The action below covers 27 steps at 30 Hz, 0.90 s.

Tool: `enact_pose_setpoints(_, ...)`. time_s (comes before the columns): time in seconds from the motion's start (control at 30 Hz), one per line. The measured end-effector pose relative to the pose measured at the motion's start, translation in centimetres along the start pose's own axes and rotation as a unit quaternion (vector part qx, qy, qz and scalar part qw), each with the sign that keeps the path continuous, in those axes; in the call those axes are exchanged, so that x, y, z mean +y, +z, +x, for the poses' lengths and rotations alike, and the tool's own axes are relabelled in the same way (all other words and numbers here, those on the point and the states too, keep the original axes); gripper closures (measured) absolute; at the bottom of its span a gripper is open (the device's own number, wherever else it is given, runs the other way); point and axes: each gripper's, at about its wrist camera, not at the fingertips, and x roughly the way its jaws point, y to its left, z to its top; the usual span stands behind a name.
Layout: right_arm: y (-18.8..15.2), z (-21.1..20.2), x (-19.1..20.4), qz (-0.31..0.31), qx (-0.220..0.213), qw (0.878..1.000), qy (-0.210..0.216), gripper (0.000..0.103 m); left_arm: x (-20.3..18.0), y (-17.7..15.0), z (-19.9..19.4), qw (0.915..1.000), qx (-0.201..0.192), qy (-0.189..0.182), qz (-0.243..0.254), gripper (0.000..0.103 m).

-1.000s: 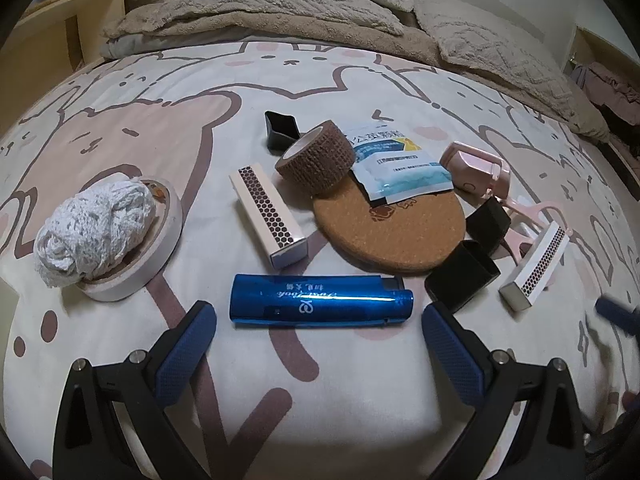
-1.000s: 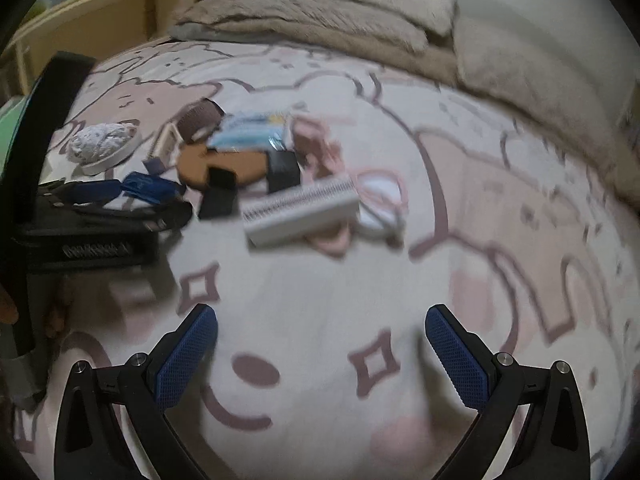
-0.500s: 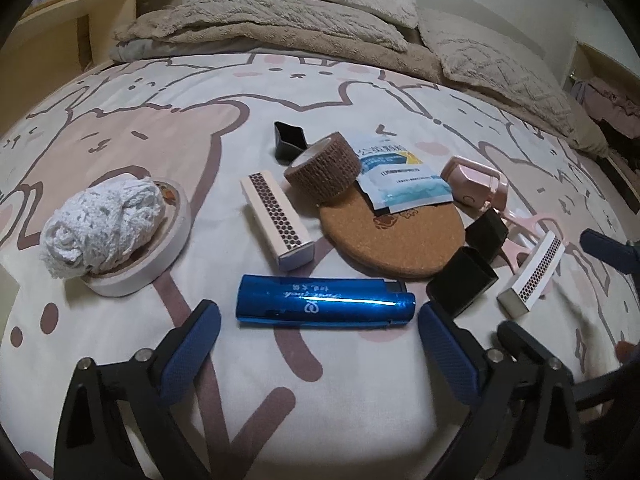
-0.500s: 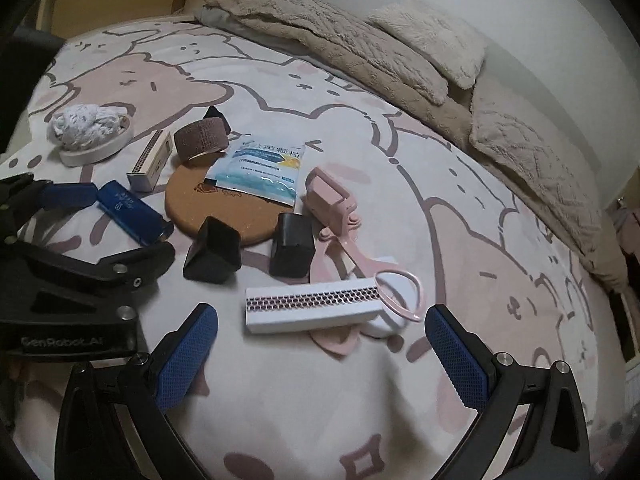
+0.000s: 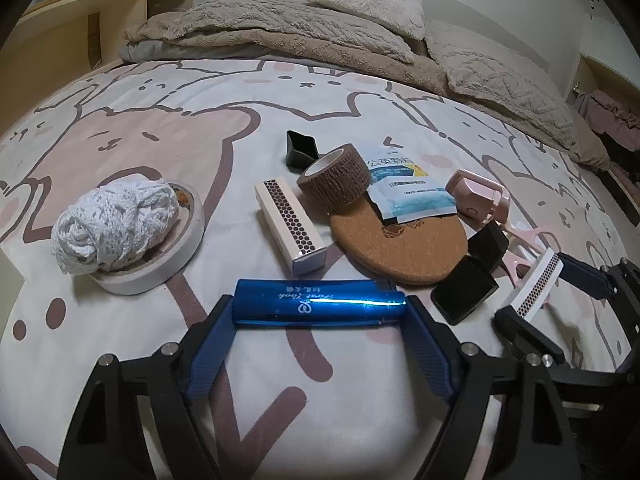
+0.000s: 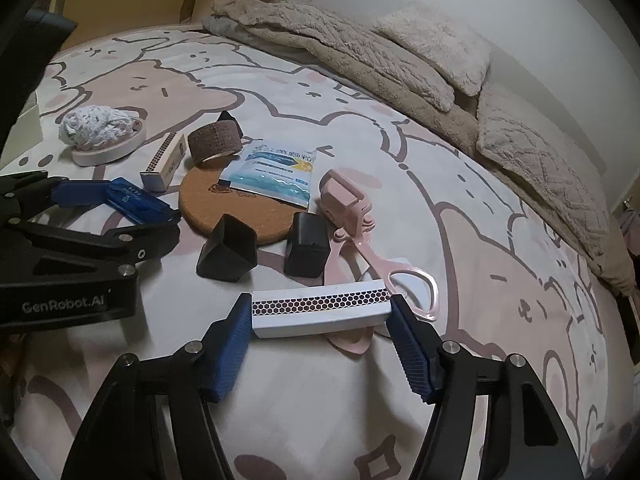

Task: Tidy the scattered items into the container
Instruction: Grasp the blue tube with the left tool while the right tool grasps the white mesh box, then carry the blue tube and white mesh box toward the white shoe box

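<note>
Bedsheet (image 5: 120,360) under everything. Cork coaster (image 5: 400,240) ahead of left gripper (image 5: 320,334), slightly right; sachet (image 5: 404,188) and brown tape roll (image 5: 334,178) on its far edge. White yarn ball (image 5: 112,224) on tape ring, ahead-left of it. Left gripper's pads at both ends of blue lighter (image 5: 320,306), touching, clamped or not unclear. Right gripper (image 6: 320,338) same around white matchbox (image 6: 320,314), pink curler (image 6: 360,236) just beyond. Container not visible.
</note>
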Motion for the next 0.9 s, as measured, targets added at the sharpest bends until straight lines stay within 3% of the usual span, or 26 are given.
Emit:
enact_pose_setpoints(0.43, -1.2, -1.5, 0.2, 0.030, 0.014, 0.999, -0.005, 0.036, 0.6, -1.6, -2.1, 0.9996, 0.002, -0.022, -0.018, 0.021)
enact_pose_setpoints(0.9, -3.0, -4.2, -0.4, 0.098, 0.022, 0.995, -0.008, 0.036, 0.5, -3.5, -5.1, 1.0000, 0.005, -0.002, -0.001, 0.021)
